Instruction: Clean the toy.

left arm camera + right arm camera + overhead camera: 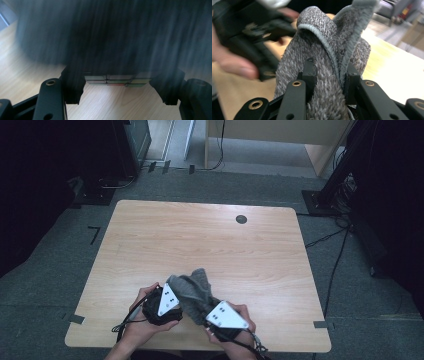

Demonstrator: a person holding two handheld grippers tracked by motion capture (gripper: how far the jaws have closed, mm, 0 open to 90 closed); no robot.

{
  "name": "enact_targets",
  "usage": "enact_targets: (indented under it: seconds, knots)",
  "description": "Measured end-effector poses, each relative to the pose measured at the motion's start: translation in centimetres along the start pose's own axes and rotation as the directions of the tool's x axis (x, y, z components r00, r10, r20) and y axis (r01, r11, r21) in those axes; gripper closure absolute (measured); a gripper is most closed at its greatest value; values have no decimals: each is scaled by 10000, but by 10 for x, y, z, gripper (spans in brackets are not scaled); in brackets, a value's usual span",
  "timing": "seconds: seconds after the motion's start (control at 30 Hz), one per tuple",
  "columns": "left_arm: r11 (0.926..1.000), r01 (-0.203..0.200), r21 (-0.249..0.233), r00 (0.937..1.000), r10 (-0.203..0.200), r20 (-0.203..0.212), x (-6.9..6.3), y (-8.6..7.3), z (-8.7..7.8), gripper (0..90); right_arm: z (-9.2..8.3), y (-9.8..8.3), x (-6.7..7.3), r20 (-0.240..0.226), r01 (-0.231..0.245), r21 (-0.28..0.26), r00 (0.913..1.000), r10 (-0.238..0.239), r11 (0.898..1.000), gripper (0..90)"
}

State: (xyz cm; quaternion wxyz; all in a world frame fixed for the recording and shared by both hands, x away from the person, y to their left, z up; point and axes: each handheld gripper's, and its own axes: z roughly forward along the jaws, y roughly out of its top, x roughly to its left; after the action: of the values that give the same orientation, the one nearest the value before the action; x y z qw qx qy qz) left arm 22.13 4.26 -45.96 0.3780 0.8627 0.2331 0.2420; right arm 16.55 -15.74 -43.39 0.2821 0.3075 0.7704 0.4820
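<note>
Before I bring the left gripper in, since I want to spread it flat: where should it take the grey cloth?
Probably the free stitched hem that curls over the top of the cloth, coming from the side opposite the right gripper, which is shut on a bunched fold lower down. The hem stands up off the table, thin and exposed, so the jaws could close across it.
</note>
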Motion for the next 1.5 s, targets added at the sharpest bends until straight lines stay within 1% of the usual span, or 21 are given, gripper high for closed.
enact_targets:
  seconds: [0.07,0.13,0.23,0.3,0.37,0.43,0.5,0.57,0.67,0.73,0.87,0.9,0.93,1.03,1.1,1.13,1.2,1.3,1.37,1.43,1.5]
  knots:
    - [9983,-577,3,9983,577,-72,-11,4,-1,344,7,-1,16,-226,695,144,9974,-691,9975,705]
    - [9963,-863,57,9958,865,-307,-15,5,-1,344,9,-1,19,-108,940,238,9955,-937,9953,704]
    - [9976,-680,-142,9976,678,-155,-11,5,-5,344,5,0,4,697,273,208,9972,-286,9994,703]
    - [9976,-656,-201,9977,653,-198,-10,6,-6,344,1,-1,-8,1260,-346,210,9915,317,9992,705]
    - [9958,-878,-270,9957,870,-304,-16,8,-5,344,-2,1,-5,943,-292,36,9951,288,9996,704]
    - [9885,-1485,-269,9887,1479,-233,-25,10,-5,344,-1,5,14,162,600,-117,9981,-598,9981,704]
    - [9807,-1878,-550,9822,1880,-10,-30,9,-7,344,1,8,26,-118,1222,-3,9924,-1222,9925,703]
    - [9823,-1739,-691,9846,1748,72,-28,10,-9,344,-1,11,20,-243,797,-103,9965,-799,9968,705]
    - [9853,-1531,-755,9881,1535,0,-23,9,-10,344,-7,11,-3,946,-136,48,9954,131,9999,707]
    - [9846,-1608,-683,9869,1612,-7,-25,9,-9,344,-8,9,-9,920,-717,52,9932,709,9974,708]
    - [9788,-1916,-730,9814,1921,4,-31,11,-9,344,-4,11,14,101,147,-87,9998,-146,9999,705]
    - [9754,-2009,-905,9794,2021,40,-33,10,-10,344,-2,13,18,-384,82,-82,9992,-85,9999,705]
    - [9744,-2032,-963,9788,2046,41,-33,10,-10,344,-3,15,19,-476,-86,-24,9988,85,10000,705]
    - [9750,-1970,-1028,9801,1986,57,-30,9,-12,345,-5,14,4,-42,-524,-70,9986,524,9986,707]
    - [9763,-1913,-1010,9811,1932,92,-28,9,-11,345,-8,12,-9,650,-1153,58,9913,1146,9933,708]
    - [9764,-1904,-1020,9812,1925,106,-28,9,-11,345,-9,10,-12,655,-1365,28,9885,1360,9906,709]
    - [9766,-1873,-1052,9817,1899,146,-29,9,-10,345,-9,10,-6,473,-1112,-103,9926,1116,9937,708]
    - [9743,-1982,-1072,9793,2014,194,-31,9,-11,345,-5,12,13,-317,-272,-188,9991,266,9995,704]
    - [9743,-1947,-1130,9800,1982,204,-30,8,-11,345,-3,12,14,-328,-230,-158,9992,225,9996,705]
    - [9766,-1786,-1200,9824,1838,339,-27,8,-12,345,-5,11,1,-83,-742,-117,9972,741,9972,705]
    - [9784,-1600,-1306,9852,1666,412,-24,8,-13,345,-9,8,-16,441,-1596,-127,9861,1600,9871,706]
